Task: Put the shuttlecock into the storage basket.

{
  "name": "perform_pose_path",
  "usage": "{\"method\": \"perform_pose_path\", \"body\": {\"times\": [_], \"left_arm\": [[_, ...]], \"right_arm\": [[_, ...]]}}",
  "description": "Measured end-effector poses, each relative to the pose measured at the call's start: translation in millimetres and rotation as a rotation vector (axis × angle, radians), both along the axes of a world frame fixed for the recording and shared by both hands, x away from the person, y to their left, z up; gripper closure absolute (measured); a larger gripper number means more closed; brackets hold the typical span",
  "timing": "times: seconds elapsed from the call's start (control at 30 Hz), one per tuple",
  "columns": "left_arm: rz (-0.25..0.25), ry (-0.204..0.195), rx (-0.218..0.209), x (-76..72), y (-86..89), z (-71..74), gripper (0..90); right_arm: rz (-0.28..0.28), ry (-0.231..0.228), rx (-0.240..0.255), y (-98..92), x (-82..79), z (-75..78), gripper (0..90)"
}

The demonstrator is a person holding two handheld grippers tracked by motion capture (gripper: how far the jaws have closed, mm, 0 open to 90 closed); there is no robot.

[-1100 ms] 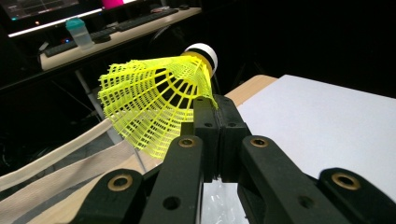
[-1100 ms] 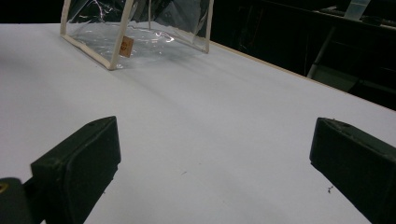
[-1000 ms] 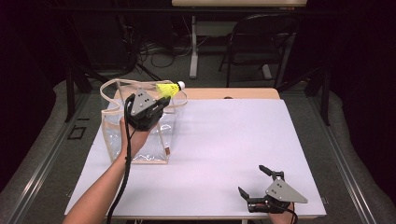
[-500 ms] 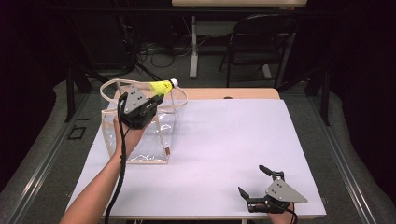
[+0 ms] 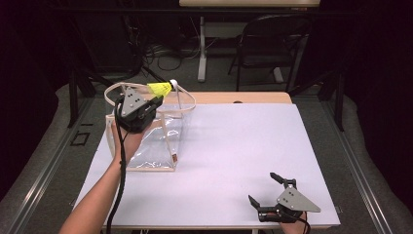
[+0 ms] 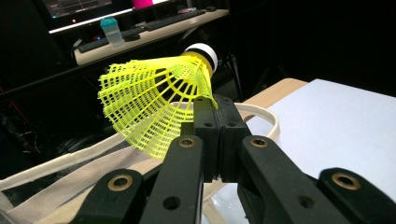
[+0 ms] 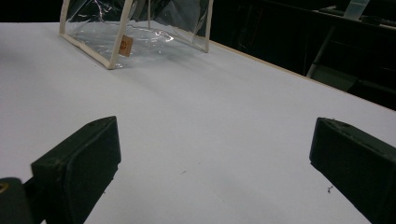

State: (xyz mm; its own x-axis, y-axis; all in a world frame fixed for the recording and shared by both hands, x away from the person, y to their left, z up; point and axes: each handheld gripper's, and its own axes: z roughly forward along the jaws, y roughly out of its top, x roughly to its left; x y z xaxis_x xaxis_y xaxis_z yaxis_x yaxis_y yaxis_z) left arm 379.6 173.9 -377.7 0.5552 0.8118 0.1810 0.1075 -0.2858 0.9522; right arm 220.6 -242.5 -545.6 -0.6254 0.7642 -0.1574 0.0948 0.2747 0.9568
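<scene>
A yellow mesh shuttlecock (image 5: 161, 89) with a white cork tip is pinched by its skirt in my left gripper (image 5: 157, 100), held above the open top of a clear plastic tote bag (image 5: 152, 141) at the table's left. In the left gripper view the jaws are shut on the edge of the shuttlecock (image 6: 156, 108), with the bag's cream handle (image 6: 261, 122) just below. My right gripper (image 5: 267, 190) rests at the table's front right, open, with nothing between its fingers (image 7: 81, 161). It faces the bag (image 7: 135, 28) across the white tabletop.
The white tabletop (image 5: 243, 146) stretches between the bag and the right gripper. A wooden strip (image 5: 243, 98) runs along the far edge. A dark folding chair (image 5: 272, 44) and cables stand on the floor behind the table.
My left gripper has lifted and moved back with the shuttlecock, from in front of the bag's mouth to above its far rim. The right gripper has stayed put.
</scene>
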Motion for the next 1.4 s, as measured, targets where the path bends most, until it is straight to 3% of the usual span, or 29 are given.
{"method": "perform_pose_path", "body": {"times": [1.4], "left_arm": [[0.086, 0.027, 0.0, 9.5, 33.7, -0.9, 89.4]], "right_arm": [[-0.002, 0.005, -0.001, 0.2, 0.3, -0.3, 1.6]]}}
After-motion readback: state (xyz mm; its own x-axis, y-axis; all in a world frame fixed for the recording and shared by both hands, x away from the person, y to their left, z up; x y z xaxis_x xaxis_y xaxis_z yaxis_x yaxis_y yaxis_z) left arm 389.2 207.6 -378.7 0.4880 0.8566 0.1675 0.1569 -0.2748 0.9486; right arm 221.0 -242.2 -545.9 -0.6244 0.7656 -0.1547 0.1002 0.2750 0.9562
